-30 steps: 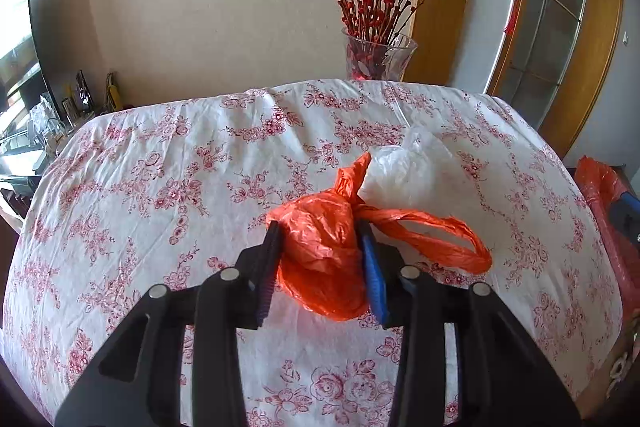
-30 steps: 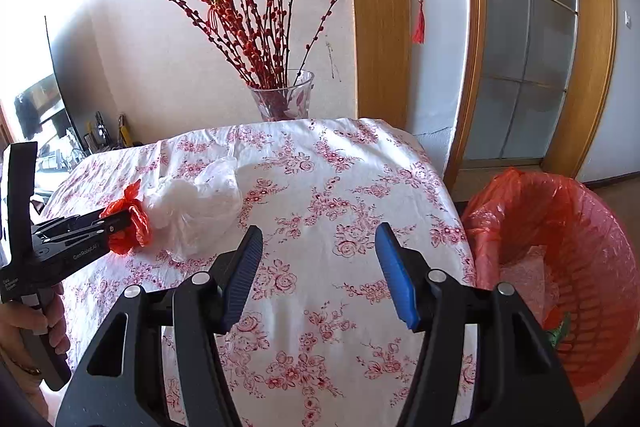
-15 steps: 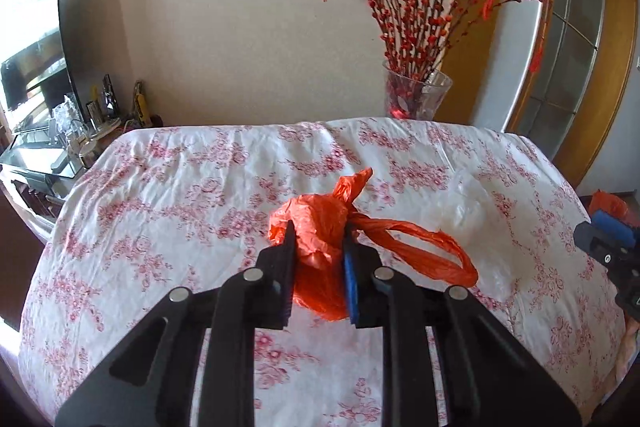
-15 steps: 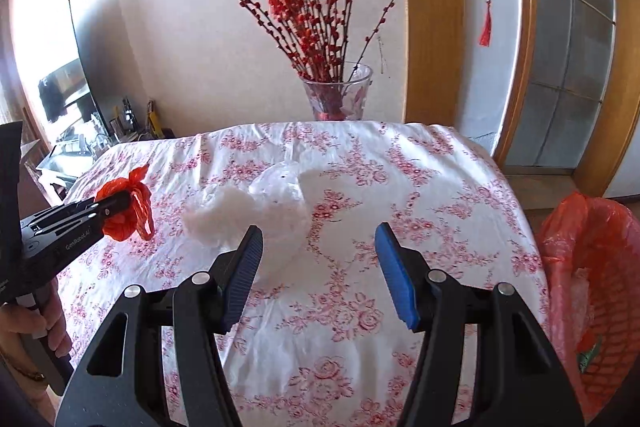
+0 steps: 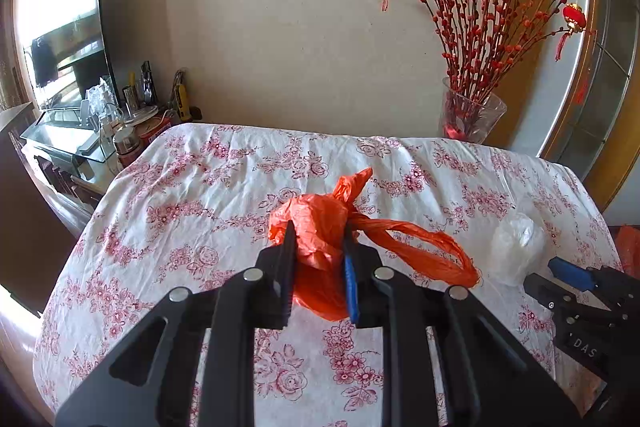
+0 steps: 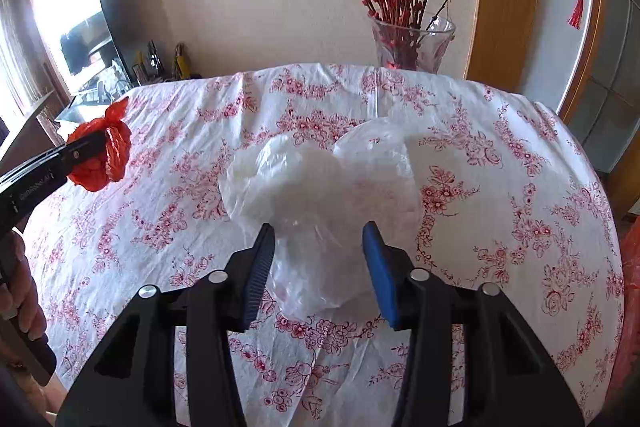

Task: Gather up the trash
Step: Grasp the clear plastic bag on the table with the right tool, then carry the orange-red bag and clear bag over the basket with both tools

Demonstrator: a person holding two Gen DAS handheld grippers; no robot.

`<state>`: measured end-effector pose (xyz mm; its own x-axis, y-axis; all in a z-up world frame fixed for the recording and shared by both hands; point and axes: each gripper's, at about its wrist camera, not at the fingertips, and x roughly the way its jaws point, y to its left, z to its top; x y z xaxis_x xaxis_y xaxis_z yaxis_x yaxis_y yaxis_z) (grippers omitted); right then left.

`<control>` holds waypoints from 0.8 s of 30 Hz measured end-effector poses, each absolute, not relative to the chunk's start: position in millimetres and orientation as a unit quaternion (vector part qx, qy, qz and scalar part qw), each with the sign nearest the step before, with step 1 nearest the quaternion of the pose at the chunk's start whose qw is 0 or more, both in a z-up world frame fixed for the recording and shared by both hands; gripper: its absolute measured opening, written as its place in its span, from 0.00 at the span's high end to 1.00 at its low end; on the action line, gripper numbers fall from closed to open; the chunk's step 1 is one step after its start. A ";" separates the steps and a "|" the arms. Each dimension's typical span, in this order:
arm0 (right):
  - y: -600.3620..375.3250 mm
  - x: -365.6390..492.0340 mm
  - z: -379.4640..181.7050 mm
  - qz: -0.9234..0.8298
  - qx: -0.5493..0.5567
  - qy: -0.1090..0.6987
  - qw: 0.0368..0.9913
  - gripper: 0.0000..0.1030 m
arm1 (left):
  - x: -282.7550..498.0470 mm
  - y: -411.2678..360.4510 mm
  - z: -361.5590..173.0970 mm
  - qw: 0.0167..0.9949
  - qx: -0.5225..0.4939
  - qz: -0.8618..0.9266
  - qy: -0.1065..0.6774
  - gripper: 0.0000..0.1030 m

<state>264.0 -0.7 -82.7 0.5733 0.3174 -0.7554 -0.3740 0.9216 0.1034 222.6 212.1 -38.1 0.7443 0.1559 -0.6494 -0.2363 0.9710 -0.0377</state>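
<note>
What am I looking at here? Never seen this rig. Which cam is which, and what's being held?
There is no robot: a person holds a two-finger claw in each hand, and each claw carries a fisheye camera looking along its fingers.

In the left wrist view, the left claw is shut on a knotted orange plastic bag, whose looped handle trails to the right. The right wrist view shows the same bag from the side, pinched at that claw's tip.

In the right wrist view, the right claw is closing around a crumpled white plastic bag lying on the floral tablecloth; its pads do not look pressed on yet.

A glass vase of red-berried branches stands at the far edge of the table.
</note>
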 end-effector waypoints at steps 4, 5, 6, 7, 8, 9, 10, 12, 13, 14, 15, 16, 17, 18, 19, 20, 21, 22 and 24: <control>-11.6 264.1 -85.4 0.182 -0.030 0.424 0.887 0.93 | 223.0 206.3 -38.7 0.932 -0.057 0.099 0.343 0.80; -16.9 263.3 -84.1 0.177 -0.028 0.423 0.888 0.94 | 222.7 204.1 -38.7 0.933 -0.057 0.097 0.343 0.80; -22.7 262.2 -82.7 0.172 -0.024 0.423 0.890 0.94 | 222.9 201.6 -38.4 0.933 -0.056 0.094 0.342 0.80; -30.6 260.4 -81.7 0.165 -0.020 0.421 0.891 0.95 | 222.7 198.8 -38.0 0.934 -0.055 0.091 0.341 0.80; -39.1 258.4 -80.3 0.158 -0.015 0.420 0.894 0.95 | 222.7 195.5 -37.6 0.934 -0.055 0.088 0.341 0.80; -48.1 256.3 -78.7 0.149 -0.011 0.417 0.896 0.95 | 222.7 192.0 -37.0 0.935 -0.055 0.083 0.340 0.80; -55.5 255.2 -77.1 0.141 -0.008 0.415 0.899 0.96 | 222.9 188.3 -36.7 0.936 -0.054 0.079 0.340 0.80; -72.9 250.3 -72.5 0.123 -0.002 0.408 0.904 0.96 | 222.9 179.7 -35.4 0.937 -0.052 0.071 0.339 0.80; -80.1 247.9 -70.5 0.115 0.000 0.405 0.907 0.96 | 222.8 174.3 -34.7 0.938 -0.050 0.065 0.338 0.80; -88.7 244.8 -67.9 0.106 0.002 0.400 0.910 0.96 | 222.9 169.3 -34.1 0.938 -0.048 0.061 0.337 0.80; -95.3 243.0 -66.1 0.099 0.005 0.397 0.912 0.96 | 223.0 163.8 -33.3 0.939 -0.047 0.055 0.336 0.80; -103.6 241.0 -63.3 0.092 0.010 0.394 0.914 0.96 | 223.2 158.6 -32.8 0.939 -0.046 0.050 0.336 0.80; -111.3 238.1 -61.0 0.085 0.013 0.391 0.916 0.96 | 223.2 153.0 -32.4 0.940 -0.044 0.045 0.335 0.80; -116.9 235.0 -58.8 0.079 0.014 0.388 0.918 0.96 | 223.3 147.6 -31.8 0.940 -0.043 0.040 0.335 0.80; -123.6 231.8 -56.8 0.071 0.013 0.384 0.921 0.96 | 223.2 141.6 -31.2 0.941 -0.041 0.034 0.334 0.80; -129.4 228.7 -55.3 0.065 0.014 0.381 0.922 0.96 | 223.2 136.1 -30.6 0.942 -0.039 0.029 0.333 0.80; -135.1 225.8 -53.9 0.061 0.015 0.379 0.923 0.96 | 223.3 130.7 -30.0 0.942 -0.038 0.025 0.333 0.80; -141.7 222.3 -51.4 0.056 0.017 0.376 0.925 0.96 | 223.1 124.9 -29.5 0.942 -0.037 0.019 0.332 0.80; -151.1 216.4 -48.2 0.047 0.020 0.370 0.928 0.96 | 222.5 113.2 -28.5 0.943 -0.035 0.009 0.331 0.80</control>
<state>216.4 -151.1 -48.1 0.7217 0.1022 -0.6846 -0.0727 0.9948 0.0718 222.5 113.2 -28.5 0.7808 -0.0057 -0.6248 -0.0404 0.9974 -0.0596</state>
